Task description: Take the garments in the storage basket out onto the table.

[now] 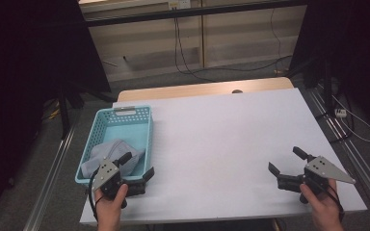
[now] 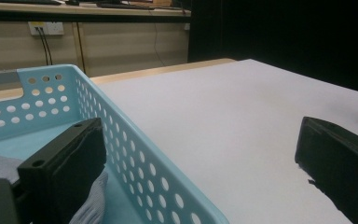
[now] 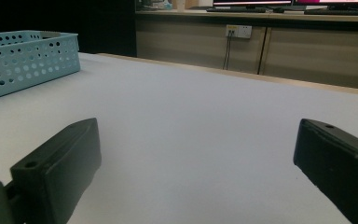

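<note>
**Left gripper straddles the basket wall, cloth just under one jaw**

The left gripper sits at the near right corner of the blue basket, its jaws spread wide with nothing clamped between them. In the left gripper view one jaw hangs inside the basket, down against the grey cloth, while the other jaw stands outside over the white table; the perforated wall runs up between the two. Whether that inner jaw presses on the cloth or only hangs close above it, I cannot tell.

So the relation that matters is short: the cloth lies directly ahead of and below the left gripper, bunched in the near half of the basket, and the basket's long axis runs away from the person toward the far edge of the table. I judge that a grasp calls for bringing the outer jaw over the wall first, since closing as it stands would pinch the wall rather than the cloth.

The right gripper rests well apart on the right side of the table, jaws likewise spread and empty, pointing across toward the basket, which shows far off in the right gripper view. The left hand is plainly the nearer one.

No brand, label or readable writing appears on the basket, the cloth or the grippers.
</note>
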